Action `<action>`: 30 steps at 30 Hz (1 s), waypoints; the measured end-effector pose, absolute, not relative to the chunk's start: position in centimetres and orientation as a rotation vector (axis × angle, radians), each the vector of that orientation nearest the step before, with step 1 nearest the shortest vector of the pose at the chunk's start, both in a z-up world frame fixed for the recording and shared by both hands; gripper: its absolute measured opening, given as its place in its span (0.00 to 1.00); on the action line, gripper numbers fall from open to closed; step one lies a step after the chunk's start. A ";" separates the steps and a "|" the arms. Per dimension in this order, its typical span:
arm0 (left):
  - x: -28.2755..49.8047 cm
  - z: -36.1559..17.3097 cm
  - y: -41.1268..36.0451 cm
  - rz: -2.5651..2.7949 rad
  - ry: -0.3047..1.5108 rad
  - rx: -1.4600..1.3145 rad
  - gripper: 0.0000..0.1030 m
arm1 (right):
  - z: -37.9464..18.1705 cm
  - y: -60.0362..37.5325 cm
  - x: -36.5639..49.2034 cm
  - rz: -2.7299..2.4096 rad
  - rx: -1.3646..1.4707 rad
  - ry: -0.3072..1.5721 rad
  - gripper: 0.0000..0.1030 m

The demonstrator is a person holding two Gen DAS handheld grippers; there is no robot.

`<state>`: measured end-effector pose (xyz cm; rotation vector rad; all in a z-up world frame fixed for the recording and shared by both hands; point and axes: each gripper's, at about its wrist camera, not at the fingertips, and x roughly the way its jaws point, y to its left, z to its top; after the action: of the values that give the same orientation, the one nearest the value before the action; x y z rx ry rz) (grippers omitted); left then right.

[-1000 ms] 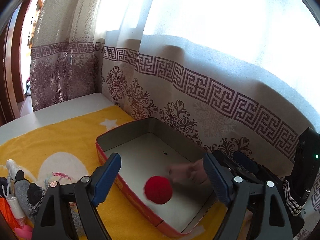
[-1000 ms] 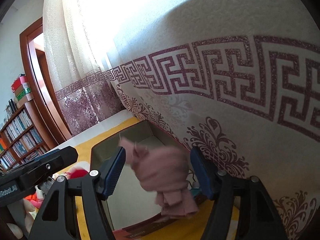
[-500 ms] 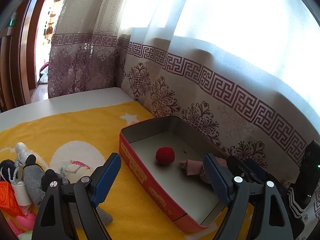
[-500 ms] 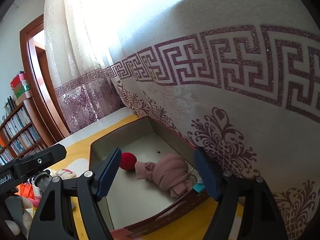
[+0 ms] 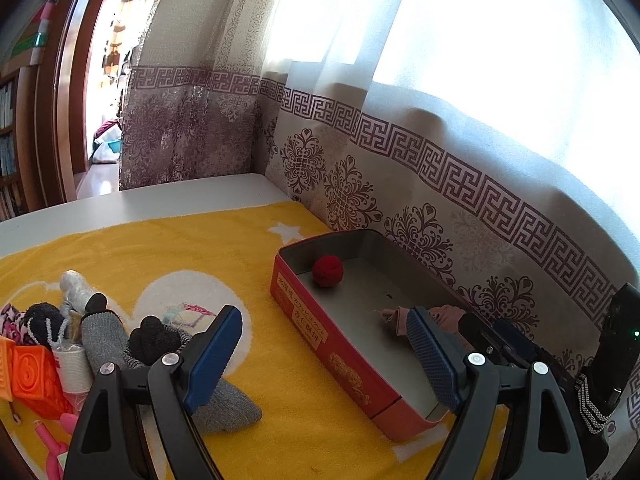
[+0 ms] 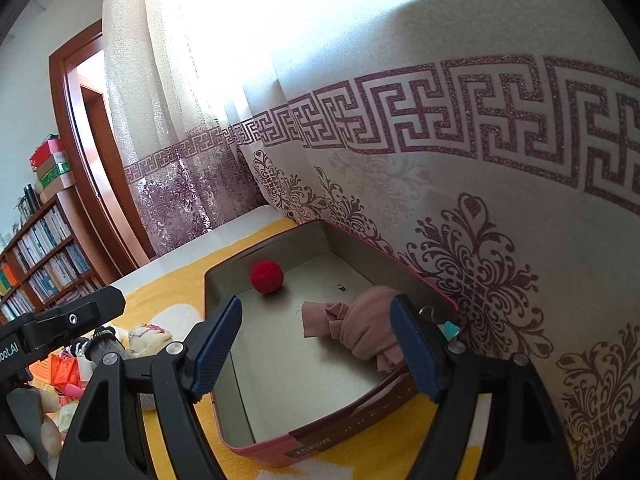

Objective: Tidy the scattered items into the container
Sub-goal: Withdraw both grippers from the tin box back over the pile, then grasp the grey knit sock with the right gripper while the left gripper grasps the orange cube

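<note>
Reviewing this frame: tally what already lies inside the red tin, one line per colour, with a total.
Inside the red tin:
Red, the woolly ball: 1
Pink, the bundled cloth: 1
Total: 2
A small teal thing shows at the tin's near corner behind the right finger; what it is cannot be told, so it is not counted.

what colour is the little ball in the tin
Red; the ball lies near the tin's far corner, clearest in the right wrist view.
</note>
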<state>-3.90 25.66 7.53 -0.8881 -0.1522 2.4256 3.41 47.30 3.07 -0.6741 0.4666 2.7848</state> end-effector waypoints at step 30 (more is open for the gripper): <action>0.2 4.8 7.4 2.717 -0.338 -0.946 0.84 | 2.1 35.9 1.6 2.981 -0.871 0.347 0.78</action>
<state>0.23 7.39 4.85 -0.9460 -0.3375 2.7172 1.58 35.94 2.13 -0.8713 0.3472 2.9814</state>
